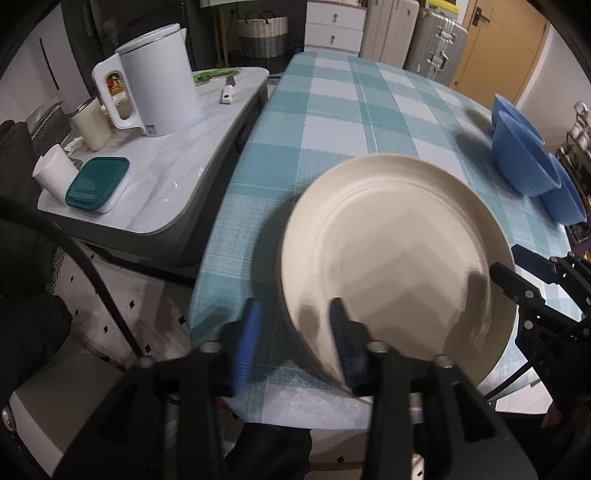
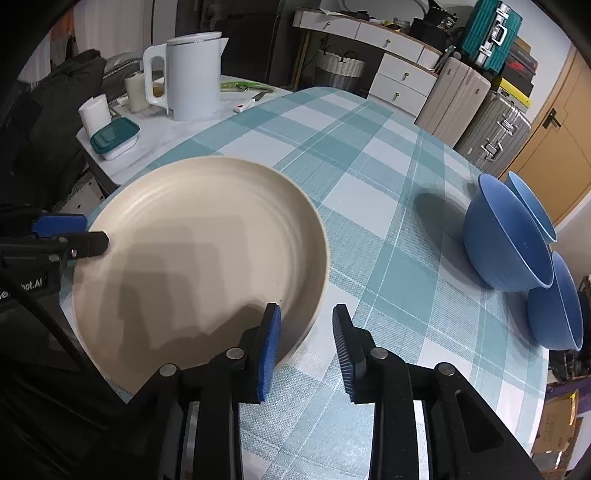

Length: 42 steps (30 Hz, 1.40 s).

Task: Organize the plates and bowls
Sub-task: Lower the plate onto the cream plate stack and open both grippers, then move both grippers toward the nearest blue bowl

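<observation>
Checked teal-and-white cloth covers the table [image 2: 369, 192] we are working at, and the beige plate [image 2: 199, 251] is our landmark, sitting flat near the table's front edge. Our left tool [image 1: 295, 332] straddles the plate's left rim, one blue pad outside over the cloth, the other above the plate's inner face; the pads stand apart from the rim, so we read it as released. Our right tool [image 2: 306, 347] sits at the plate's right rim in the same way, one pad over the plate's inside, the other out over the cloth, jaws parted and pressing on nothing. We judge the two-sided placement to make sense: a wide, shallow plate is steadier taken at opposite rims, and both tools are angled steeply down to meet the rim.

Right of the plate, well apart across the cloth, three blue bowls [image 2: 506, 236] lean against one another near the table's far-right edge (tipped on their sides rather than nested, so they still look unsorted). Sorting them seems to us the work left.

Left of the plate stands a lower marble-look side table [image 1: 159, 184] with a white kettle [image 1: 155, 81], a teal-lidded box [image 1: 98, 182] and a white cup [image 1: 55, 173]. Beyond the plate, past the far end of the cloth, we see a woven basket [image 1: 262, 33], white drawers [image 1: 332, 26], suitcases [image 2: 476, 110] and a wooden door [image 1: 502, 55].
</observation>
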Each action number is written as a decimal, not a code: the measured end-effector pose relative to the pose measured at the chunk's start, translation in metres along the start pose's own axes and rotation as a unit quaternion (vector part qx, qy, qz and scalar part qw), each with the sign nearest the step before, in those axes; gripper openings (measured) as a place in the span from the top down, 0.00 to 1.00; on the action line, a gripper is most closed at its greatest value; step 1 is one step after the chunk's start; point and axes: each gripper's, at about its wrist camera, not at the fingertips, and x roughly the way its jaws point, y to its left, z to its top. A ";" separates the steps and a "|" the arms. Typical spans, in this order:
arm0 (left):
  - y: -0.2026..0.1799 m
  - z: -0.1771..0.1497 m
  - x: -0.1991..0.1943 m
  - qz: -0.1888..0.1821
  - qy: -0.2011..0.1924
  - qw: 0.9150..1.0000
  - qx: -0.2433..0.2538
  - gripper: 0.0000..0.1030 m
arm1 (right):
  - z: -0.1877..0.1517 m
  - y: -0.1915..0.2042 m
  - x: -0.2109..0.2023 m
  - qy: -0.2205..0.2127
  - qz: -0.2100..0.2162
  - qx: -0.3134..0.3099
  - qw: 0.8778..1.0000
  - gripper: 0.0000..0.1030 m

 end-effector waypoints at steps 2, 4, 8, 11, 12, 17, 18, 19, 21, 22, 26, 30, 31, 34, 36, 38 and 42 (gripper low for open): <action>0.003 0.001 -0.002 0.004 -0.005 1.000 -0.005 0.56 | 0.003 -0.006 -0.004 -0.009 0.005 0.017 1.000 0.66; 0.006 0.001 0.001 0.001 0.002 1.000 -0.011 0.51 | 0.005 -0.014 -0.006 -0.017 0.017 0.043 0.999 0.52; 0.009 0.001 0.010 -0.022 0.022 0.999 -0.020 0.51 | 0.007 -0.027 -0.002 -0.014 0.050 0.090 0.995 0.24; 0.008 -0.001 0.018 -0.030 0.042 0.998 -0.023 0.51 | 0.005 -0.030 0.005 0.007 0.060 0.107 0.992 0.24; 0.008 -0.001 0.020 -0.036 0.046 0.998 -0.026 0.51 | 0.004 -0.031 0.009 0.014 0.070 0.113 0.991 0.24; 0.007 -0.003 0.026 -0.067 0.064 0.995 -0.042 0.51 | -0.001 -0.031 0.025 0.050 0.133 0.151 0.978 0.46; 0.007 -0.003 0.026 -0.073 0.066 0.994 -0.045 0.51 | -0.002 -0.031 0.030 0.063 0.143 0.159 0.975 0.49; 0.006 -0.003 0.027 -0.081 0.067 0.993 -0.048 0.51 | -0.003 -0.031 0.031 0.063 0.151 0.166 0.972 0.49; 0.004 -0.003 0.028 -0.093 0.071 0.992 -0.049 0.51 | -0.003 -0.030 0.032 0.065 0.157 0.172 0.970 0.52; 0.003 -0.003 0.028 -0.100 0.073 0.991 -0.050 0.52 | -0.003 -0.028 0.032 0.065 0.161 0.171 0.970 0.53; -0.004 -0.001 0.028 -0.097 0.073 0.992 -0.047 0.52 | 0.000 -0.023 0.033 0.064 0.158 0.172 0.970 0.57; 0.000 0.003 0.031 -0.104 0.073 0.990 -0.060 0.52 | 0.002 -0.026 0.036 0.064 0.163 0.182 0.967 0.57; 0.000 0.004 0.031 -0.105 0.072 0.990 -0.063 0.52 | 0.003 -0.027 0.037 0.064 0.164 0.185 0.967 0.57; -0.001 0.009 0.036 -0.104 0.069 0.990 -0.064 0.52 | 0.007 -0.029 0.040 0.061 0.162 0.187 0.967 0.57; -0.002 0.012 0.037 -0.101 0.066 0.991 -0.065 0.52 | 0.010 -0.032 0.042 0.057 0.160 0.188 0.967 0.57; -0.002 0.016 0.040 -0.101 0.064 0.991 -0.068 0.52 | 0.013 -0.035 0.045 0.054 0.161 0.191 0.967 0.57; -0.003 0.019 0.039 -0.091 0.058 0.992 -0.068 0.52 | 0.016 -0.036 0.047 0.054 0.159 0.183 0.969 0.57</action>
